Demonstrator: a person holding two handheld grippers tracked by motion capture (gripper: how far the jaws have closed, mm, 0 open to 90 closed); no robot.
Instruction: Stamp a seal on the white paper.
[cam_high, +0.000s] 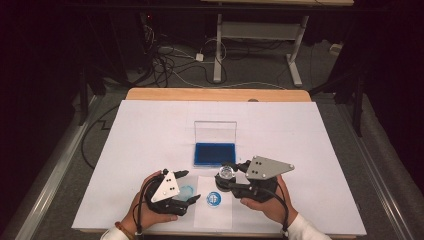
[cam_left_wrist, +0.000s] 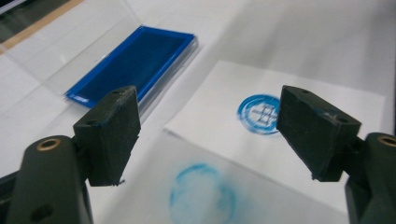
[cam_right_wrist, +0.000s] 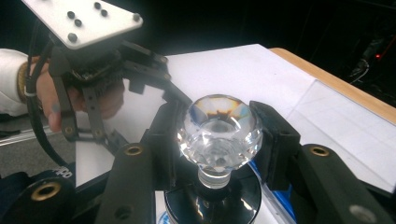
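A: Stamp (cam_right_wrist: 219, 135) first, since it sits nearest you. Your right gripper (cam_high: 235, 179) pinches its faceted crystal knob between both pads, with the shiny round base showing just below the jaws in the right gripper view.

B: And where does that put it on the table?

A: In the high view you hold it over the top edge of the small white paper sheet (cam_high: 214, 215), at about twelve o'clock from the round blue stamped seal (cam_high: 214, 198). Whether its base touches the paper, you cannot tell.

B: Your left gripper?

A: Your left gripper (cam_high: 186, 187) lies at about nine o'clock from that seal. Its jaws stand spread wide with nothing between them. No earlier look is on hand, so take that as it stands. Under them lies a translucent sheet (cam_left_wrist: 261, 200) bearing a faint, smeared blue ring (cam_left_wrist: 201, 192), and it overlaps the near edge of the white sheet.

B: Farther out?

A: The blue ink pad (cam_high: 215, 154) sits at twelve o'clock from the stamp, close behind it, its clear lid (cam_high: 215, 131) standing upright at the far side. All of it rests on the white table cover (cam_high: 310, 145).
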